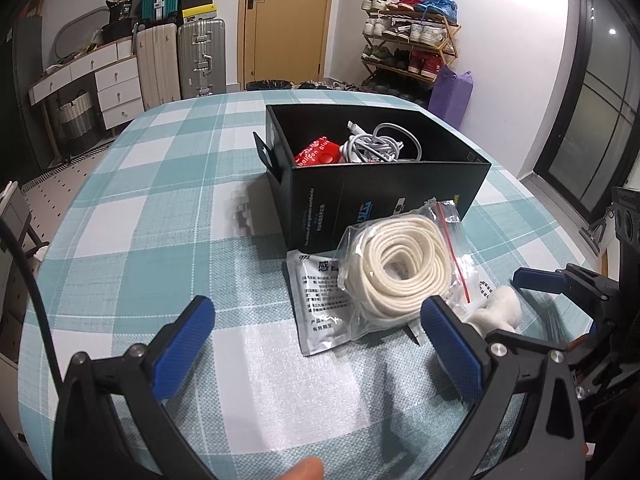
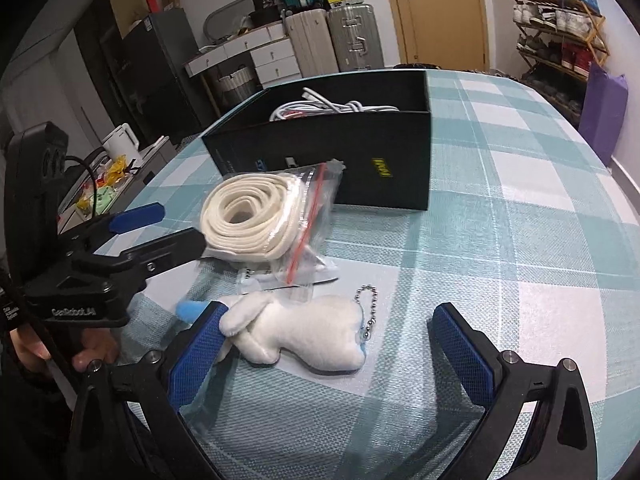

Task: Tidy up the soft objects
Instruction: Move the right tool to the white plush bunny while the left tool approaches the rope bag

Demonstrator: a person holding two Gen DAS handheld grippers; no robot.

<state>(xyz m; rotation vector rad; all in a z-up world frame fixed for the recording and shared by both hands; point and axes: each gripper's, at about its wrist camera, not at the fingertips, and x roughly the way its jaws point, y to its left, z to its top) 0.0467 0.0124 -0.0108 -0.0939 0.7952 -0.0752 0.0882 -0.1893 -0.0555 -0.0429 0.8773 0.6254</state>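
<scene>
Both grippers spread, empty. Plush toy (image 2: 304, 330) lies on tabletop (image 2: 500, 264) between right gripper (image 2: 328, 344) jaws, long axis crosswise. Bagged rope (image 1: 394, 276) ahead-right of left gripper (image 1: 320, 332), near box (image 1: 384, 184).

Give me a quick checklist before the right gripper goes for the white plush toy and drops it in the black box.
1. Right gripper open: ok, jaws spread wide.
2. Plush toy between its fingers: ok, though it lies against the left pad, well off the right one.
3. Ball chain free: ok, loose on the tablecloth.
4. Left gripper out of the way: not ok, one finger lies at the bagged rope, close by.
5. Black box open with room: ok, cables and a red item leave space.
6. Toy clear of the zip bag: cannot tell.
</scene>
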